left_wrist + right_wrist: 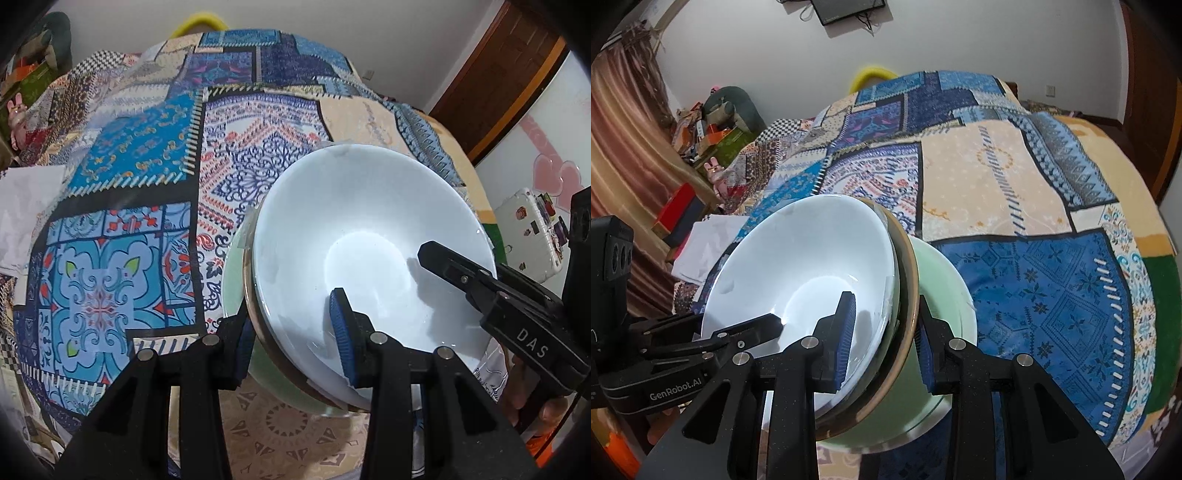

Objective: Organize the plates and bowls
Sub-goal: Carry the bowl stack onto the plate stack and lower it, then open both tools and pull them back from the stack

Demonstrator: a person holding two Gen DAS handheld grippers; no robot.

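A white bowl point(369, 229) sits nested in a brown-rimmed bowl point(255, 314), which sits in a pale green bowl point(236, 273). The stack hangs tilted over the patchwork cloth point(147, 184). My left gripper point(291, 343) is shut on the stack's near rim, one blue pad inside the white bowl and the other outside the green one. My right gripper point(886, 347) is shut on the opposite rim in the same way, over the white bowl point(798, 266) and the green bowl point(942, 295). Each gripper also shows in the other's view: the right gripper point(443, 266) and the left gripper point(750, 332).
The patchwork cloth point(1034, 221) covers a wide surface all around the stack. White papers point(26, 206) lie at its left edge. A white box with stickers point(532, 236) stands to the right, near a wooden door point(509, 74). Clutter point(709, 129) fills the far left corner.
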